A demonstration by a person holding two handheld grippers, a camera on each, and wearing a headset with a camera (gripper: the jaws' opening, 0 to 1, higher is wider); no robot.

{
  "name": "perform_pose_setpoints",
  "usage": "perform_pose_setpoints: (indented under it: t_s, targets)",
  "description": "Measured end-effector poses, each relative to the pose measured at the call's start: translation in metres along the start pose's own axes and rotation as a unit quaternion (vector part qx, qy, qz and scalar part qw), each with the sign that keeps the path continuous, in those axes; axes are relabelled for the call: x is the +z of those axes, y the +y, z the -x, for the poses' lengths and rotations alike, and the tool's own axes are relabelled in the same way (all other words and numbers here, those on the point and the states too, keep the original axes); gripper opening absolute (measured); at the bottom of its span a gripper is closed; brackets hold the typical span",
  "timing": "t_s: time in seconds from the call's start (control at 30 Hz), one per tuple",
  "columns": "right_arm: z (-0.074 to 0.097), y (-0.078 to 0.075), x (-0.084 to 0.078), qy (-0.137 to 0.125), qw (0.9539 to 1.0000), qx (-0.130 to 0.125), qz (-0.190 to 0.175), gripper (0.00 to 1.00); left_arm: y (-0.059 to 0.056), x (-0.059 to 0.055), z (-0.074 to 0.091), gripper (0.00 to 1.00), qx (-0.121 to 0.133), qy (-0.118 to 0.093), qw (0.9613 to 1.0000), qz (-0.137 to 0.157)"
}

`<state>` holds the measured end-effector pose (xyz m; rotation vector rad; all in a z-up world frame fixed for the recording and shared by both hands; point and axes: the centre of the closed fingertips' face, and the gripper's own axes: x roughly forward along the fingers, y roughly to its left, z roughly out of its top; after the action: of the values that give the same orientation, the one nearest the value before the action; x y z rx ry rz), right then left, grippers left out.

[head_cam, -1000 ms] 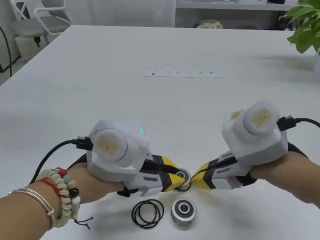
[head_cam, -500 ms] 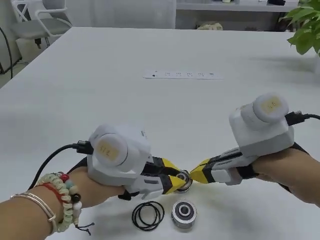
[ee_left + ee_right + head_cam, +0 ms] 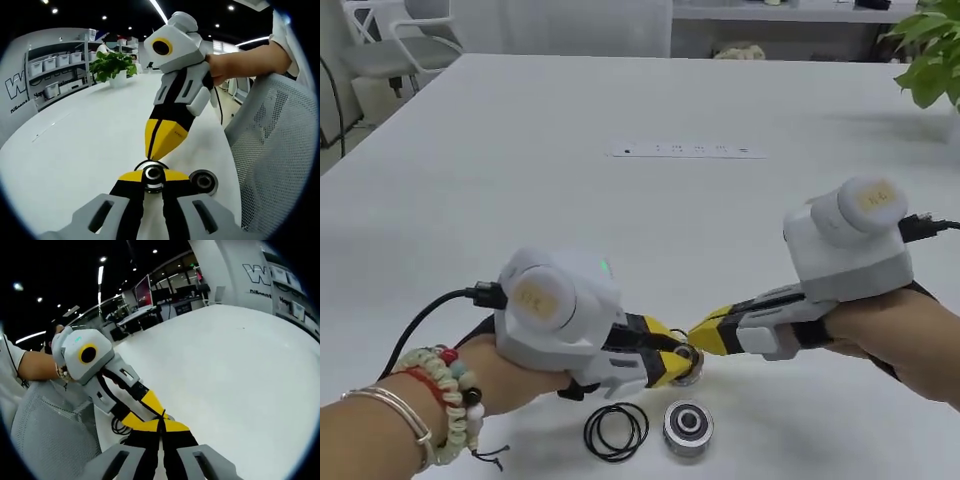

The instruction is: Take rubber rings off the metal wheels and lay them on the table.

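Right hand-held gripper (image 3: 700, 336) has lifted — left hand-held gripper (image 3: 676, 366) clamps wheel (image 3: 153, 177) face-up.

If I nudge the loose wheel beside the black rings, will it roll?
Probably not: the loose wheel lies flat on the table, so it should slide. It looks like solid metal, likely heavy for its size.

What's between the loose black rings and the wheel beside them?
Nothing; in the head view bare table separates the rubber rings from the loose metal wheel.
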<state>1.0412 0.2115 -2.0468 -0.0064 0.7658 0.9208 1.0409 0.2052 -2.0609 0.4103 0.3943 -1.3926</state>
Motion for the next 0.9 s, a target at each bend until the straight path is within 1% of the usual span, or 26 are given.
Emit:
perform_pose_setpoints:
  t_s: [0.07, 0.1, 0.17, 0.23, 0.3, 0.43, 0.5, 0.6, 0.63, 0.7, 0.8, 0.9]
  targets:
    - [0.001, -0.003, -0.002, 0.004, 1.0, -0.007, -0.003, 0.0, 0.001, 0.001, 0.0, 0.08, -0.001, 0.005, 0.9999, 0.012]
    - [0.001, -0.004, -0.002, 0.003, 0.9999, -0.008, -0.006, 0.0, 0.001, 0.001, 0.0, 0.08, -0.003, 0.009, 0.9999, 0.012]
    - [0.001, -0.004, -0.001, 0.002, 0.9999, -0.008, -0.011, 0.0, 0.0, 0.003, 0.002, 0.08, -0.007, 0.011, 0.9999, 0.002]
    - [0.001, -0.005, -0.001, 0.004, 0.9999, -0.012, -0.01, 0.0, 0.001, 0.006, 0.004, 0.1, -0.01, 0.007, 0.9999, 0.011]
    - [0.001, -0.004, 0.0, 0.002, 0.9999, -0.013, -0.011, 0.0, 0.002, 0.012, 0.009, 0.11, -0.012, -0.002, 0.9997, 0.021]
    - [0.005, -0.007, 0.005, -0.011, 0.9996, -0.02, -0.018, 0.0, 0.004, 0.026, 0.019, 0.2, -0.014, -0.015, 0.9995, 0.025]
    - [0.007, -0.007, 0.008, -0.018, 0.9994, -0.02, -0.022, 0.0, 0.002, 0.032, 0.027, 0.23, -0.021, -0.02, 0.9992, 0.026]
    - [0.008, -0.007, 0.008, -0.016, 0.9995, -0.022, -0.014, 0.0, -0.002, 0.039, 0.038, 0.25, -0.031, -0.023, 0.9991, 0.015]
    - [0.008, -0.006, 0.008, -0.015, 0.9996, -0.023, -0.011, 0.0, 0.0, 0.041, 0.042, 0.26, -0.028, -0.021, 0.9994, 0.004]
    - [0.008, -0.005, 0.01, -0.017, 0.9996, -0.02, -0.01, 0.0, 0.002, 0.044, 0.048, 0.29, -0.022, -0.019, 0.9996, -0.004]
    - [0.009, -0.004, 0.013, -0.02, 0.9996, -0.02, -0.006, 0.0, 0.006, 0.053, 0.06, 0.37, -0.012, -0.026, 0.9996, -0.007]
    - [0.011, -0.003, 0.016, -0.026, 0.9995, -0.018, -0.006, 0.0, 0.007, 0.061, 0.073, 0.43, -0.005, -0.03, 0.9994, -0.019]
